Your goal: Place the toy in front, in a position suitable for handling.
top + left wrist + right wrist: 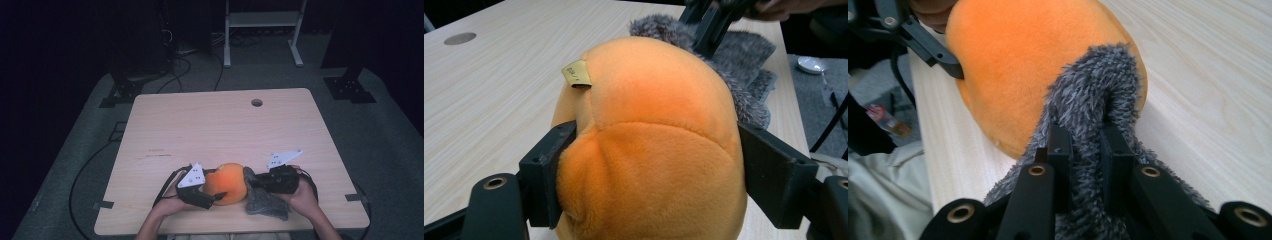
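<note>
Orange plush toy [649,145] lies at the near edge of the counter [210,125], soft and light, squeezed by the left gripper's fingers [546,175]. The right gripper [1087,145] pinches the fuzzy grey cloth [1093,100] against it; grip both firmly.

Two black plastic two-jaw grippers, left [216,196] and right [251,183], each topped by a pale three-cornered plate, with brass-ringed screw holes behind the jaws and a trailing black cable.
</note>
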The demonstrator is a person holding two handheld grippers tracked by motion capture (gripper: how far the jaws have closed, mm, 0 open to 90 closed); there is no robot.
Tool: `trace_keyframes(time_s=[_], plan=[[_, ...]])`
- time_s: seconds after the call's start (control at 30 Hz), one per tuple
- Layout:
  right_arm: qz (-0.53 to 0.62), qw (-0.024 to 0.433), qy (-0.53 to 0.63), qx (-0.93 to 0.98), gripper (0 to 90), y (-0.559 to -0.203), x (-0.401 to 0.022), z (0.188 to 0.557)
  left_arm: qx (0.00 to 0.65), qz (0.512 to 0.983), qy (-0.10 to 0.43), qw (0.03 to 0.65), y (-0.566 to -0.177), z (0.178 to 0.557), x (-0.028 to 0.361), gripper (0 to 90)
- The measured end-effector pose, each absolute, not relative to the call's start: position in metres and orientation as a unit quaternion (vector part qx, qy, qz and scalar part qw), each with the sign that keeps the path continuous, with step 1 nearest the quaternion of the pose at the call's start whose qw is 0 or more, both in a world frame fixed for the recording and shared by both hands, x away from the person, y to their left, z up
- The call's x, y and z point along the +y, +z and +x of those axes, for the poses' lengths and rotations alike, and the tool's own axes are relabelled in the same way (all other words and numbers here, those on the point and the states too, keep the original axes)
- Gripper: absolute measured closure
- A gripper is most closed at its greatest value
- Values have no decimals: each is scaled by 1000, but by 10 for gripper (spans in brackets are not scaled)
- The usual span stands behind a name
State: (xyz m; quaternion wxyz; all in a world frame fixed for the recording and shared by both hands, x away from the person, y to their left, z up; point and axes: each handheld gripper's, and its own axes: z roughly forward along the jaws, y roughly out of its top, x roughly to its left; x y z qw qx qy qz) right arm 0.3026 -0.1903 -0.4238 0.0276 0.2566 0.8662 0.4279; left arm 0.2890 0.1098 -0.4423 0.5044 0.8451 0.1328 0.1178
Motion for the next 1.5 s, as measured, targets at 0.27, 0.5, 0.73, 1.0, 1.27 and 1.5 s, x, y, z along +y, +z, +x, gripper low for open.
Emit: trace_keyframes(time_s=[0.27, 0.5, 0.73, 1.0, 1.27, 1.5], plan=[[190, 42, 462, 865, 772, -404, -163, 286, 124, 848, 131, 498, -442, 285, 102, 218], [233, 42, 443, 865, 777, -411, -184, 294, 131, 845, 128, 502, -442, 286, 101, 216], [196, 68, 440, 874, 780, -405, -157, 287, 122, 850, 134, 495, -442, 284, 96, 196], [211, 57, 425, 879, 785, -414, -171, 291, 172, 838, 86, 511, -435, 294, 103, 145], [177, 55, 466, 865, 779, -390, -164, 280, 146, 847, 123, 497, -434, 285, 90, 257], [187, 48, 442, 876, 787, -404, -164, 287, 152, 848, 102, 497, -431, 287, 96, 179]])
